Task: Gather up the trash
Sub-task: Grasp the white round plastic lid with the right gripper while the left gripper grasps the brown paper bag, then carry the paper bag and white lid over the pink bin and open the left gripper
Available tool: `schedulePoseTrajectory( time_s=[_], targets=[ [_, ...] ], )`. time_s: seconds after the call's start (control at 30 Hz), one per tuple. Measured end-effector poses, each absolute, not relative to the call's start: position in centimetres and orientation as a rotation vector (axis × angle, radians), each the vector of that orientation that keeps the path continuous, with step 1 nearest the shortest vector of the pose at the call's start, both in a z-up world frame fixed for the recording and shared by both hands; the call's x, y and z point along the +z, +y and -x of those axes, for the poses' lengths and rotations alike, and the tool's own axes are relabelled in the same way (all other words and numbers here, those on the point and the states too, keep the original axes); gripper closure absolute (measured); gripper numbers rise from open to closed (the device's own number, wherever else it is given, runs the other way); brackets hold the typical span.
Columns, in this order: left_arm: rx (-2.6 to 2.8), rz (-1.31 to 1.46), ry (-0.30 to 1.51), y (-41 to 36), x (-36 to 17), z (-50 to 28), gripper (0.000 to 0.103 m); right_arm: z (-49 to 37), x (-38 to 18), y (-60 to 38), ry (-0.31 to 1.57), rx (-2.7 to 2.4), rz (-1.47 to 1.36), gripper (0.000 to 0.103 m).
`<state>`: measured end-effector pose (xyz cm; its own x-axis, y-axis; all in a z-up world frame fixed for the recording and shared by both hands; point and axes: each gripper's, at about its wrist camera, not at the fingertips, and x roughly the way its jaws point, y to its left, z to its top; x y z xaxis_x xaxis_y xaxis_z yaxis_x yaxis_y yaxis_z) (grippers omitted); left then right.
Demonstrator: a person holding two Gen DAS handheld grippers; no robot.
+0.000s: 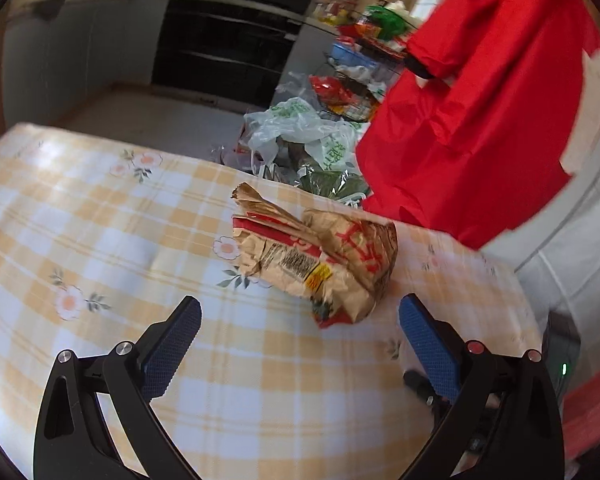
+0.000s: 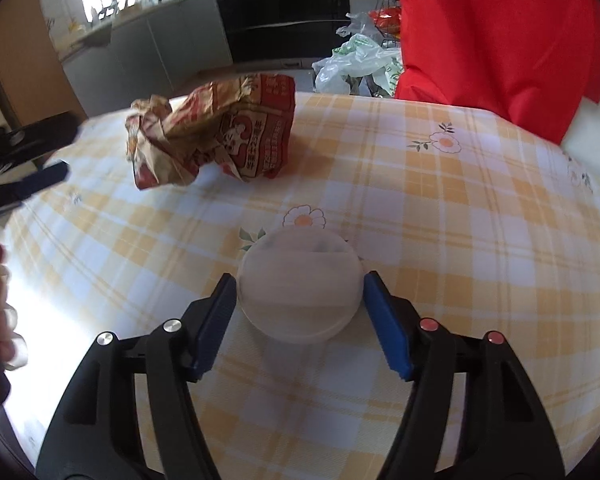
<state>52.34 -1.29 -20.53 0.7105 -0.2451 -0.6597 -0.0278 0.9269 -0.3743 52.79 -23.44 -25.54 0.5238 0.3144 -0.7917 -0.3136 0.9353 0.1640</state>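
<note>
Right jaws closing in on a plastic lid while the left jaws came at the crumpled bag.

On the worktop (image 2: 440, 208), covered in a yellow-and-white checked cloth with flowers, 2 pieces of trash lay well apart: a round translucent white plastic lid (image 2: 298, 286) lying flat near the front, and a crumpled brown-and-red paper food bag (image 2: 216, 136) further back. The right gripper (image 2: 298, 300) pointed steeply down so its blue pads bracketed the lid's rim; its jaws stood about half open, pads at or just beside the rim, firm contact not certain. The left gripper (image 1: 300, 344) had its jaws wide open and empty, the paper bag (image 1: 320, 260) just ahead, likely lined up for a grab. A red plastic bag (image 1: 480, 120) hung beyond the far edge, probably to receive the trash.
</note>
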Motion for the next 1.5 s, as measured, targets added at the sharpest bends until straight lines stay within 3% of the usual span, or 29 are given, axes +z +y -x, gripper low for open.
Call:
schedulePoseTrajectory(
  time_s=[0.73, 0.83, 0.9, 0.97, 1.23, 1.5],
  targets=[
    [-0.087, 0.957, 0.834, 0.5, -26.2, -57.1, 0.008, -52.6, -25.6, -23.8, 0.902, 0.384, -0.039, 0.037],
    [-0.105, 0.966, 0.845, 0.3, -26.2, -57.7, 0.028, -52.8, -25.7, -23.9, 0.909, 0.384, -0.052, 0.037],
    [-0.124, 0.977, 0.837, 0.3, -26.1, -57.6, 0.053, -52.8, -25.7, -24.0, 0.909, 0.385, -0.057, 0.037],
    [-0.145, 0.938, 0.798, 0.3, -25.3, -57.1, 0.063, -52.9, -25.8, -24.1, 0.912, 0.391, -0.062, 0.037],
    [-0.203, 0.719, 0.711, 1.7, -20.8, -52.0, 0.067, -53.1, -25.8, -24.6, 0.909, 0.381, -0.081, 0.037],
    [-0.179, 0.484, 0.631, 7.0, -15.4, -38.7, 0.067, -51.9, -24.8, -25.3, 0.846, 0.409, -0.091, 0.037]
  ],
)
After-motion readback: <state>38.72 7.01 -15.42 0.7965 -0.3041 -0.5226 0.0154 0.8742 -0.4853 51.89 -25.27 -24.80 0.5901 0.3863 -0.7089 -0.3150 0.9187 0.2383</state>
